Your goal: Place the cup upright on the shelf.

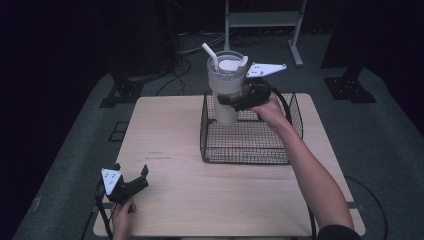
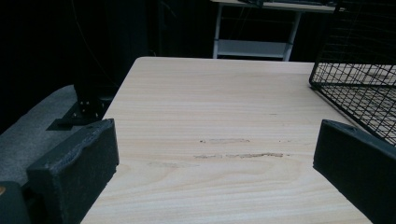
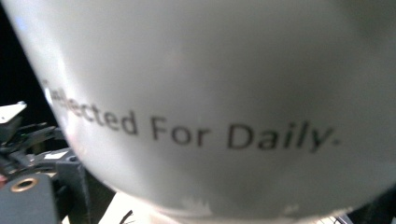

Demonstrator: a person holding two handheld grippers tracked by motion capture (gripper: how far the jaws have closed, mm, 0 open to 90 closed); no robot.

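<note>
room: dark, pale wooden table (image 1: 190,185).
tumbler (image 1: 226,87): white with straw, upright above wire basket (image 1: 250,150).
right gripper (image 1: 240,99): clamped on the tumbler's side.
left gripper (image 1: 131,184): jaws spread, near table's front-left corner.

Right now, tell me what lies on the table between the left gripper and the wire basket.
Nothing: in the high view, bare wooden table separates the left gripper from the wire basket. The left gripper view shows only faint scuffs there.
</note>
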